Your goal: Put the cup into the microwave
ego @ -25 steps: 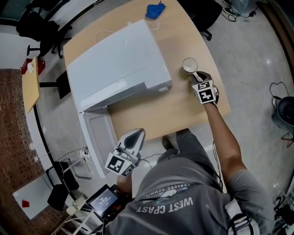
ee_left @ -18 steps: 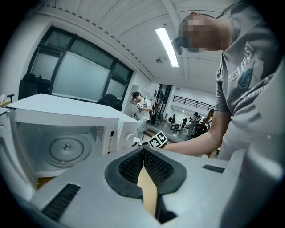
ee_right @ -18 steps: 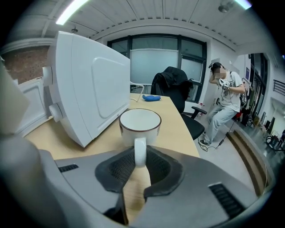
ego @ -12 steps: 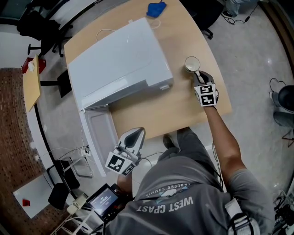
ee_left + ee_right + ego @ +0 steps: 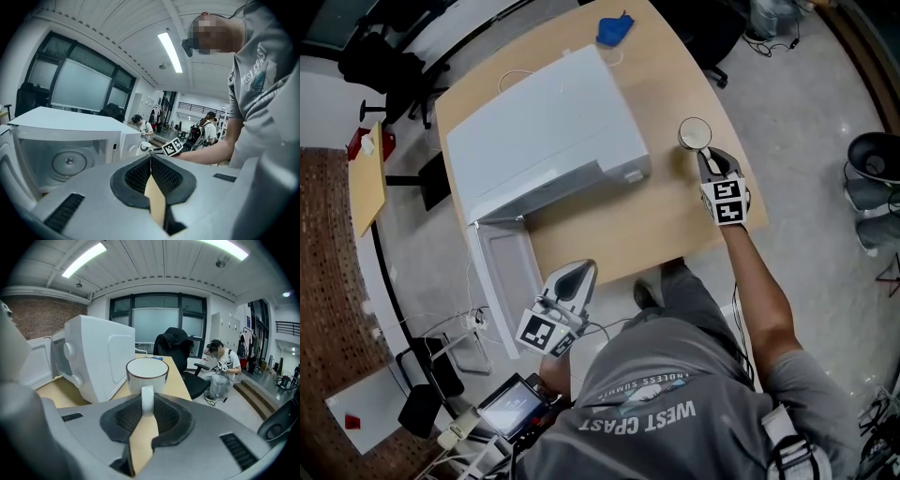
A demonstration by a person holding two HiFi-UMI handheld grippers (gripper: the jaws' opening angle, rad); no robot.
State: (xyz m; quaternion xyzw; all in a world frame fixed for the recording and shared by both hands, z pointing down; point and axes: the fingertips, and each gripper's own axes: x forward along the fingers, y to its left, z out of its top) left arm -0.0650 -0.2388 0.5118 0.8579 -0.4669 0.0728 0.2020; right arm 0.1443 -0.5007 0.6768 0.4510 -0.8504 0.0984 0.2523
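A white cup (image 5: 694,133) with a dark rim is to the right of the white microwave (image 5: 544,131) on the wooden table (image 5: 666,216). My right gripper (image 5: 704,156) is shut on the cup's handle (image 5: 147,401), its jaws having just closed; the cup (image 5: 147,372) hangs upright a little above the table. The microwave door (image 5: 504,281) stands open past the table's front edge. My left gripper (image 5: 574,280) is shut and empty beside that door, facing the cavity and its turntable (image 5: 69,161). From there the cup (image 5: 144,147) shows far off.
A blue object (image 5: 616,26) and a white cable (image 5: 521,69) lie at the table's far end. A black office chair (image 5: 176,350) stands beyond the table. A dark bin (image 5: 872,159) is on the floor at right. A seated person (image 5: 221,363) is in the background.
The right gripper with the cup has lifted slightly off the table and shifted a little right in the head view. The left gripper has stayed put.
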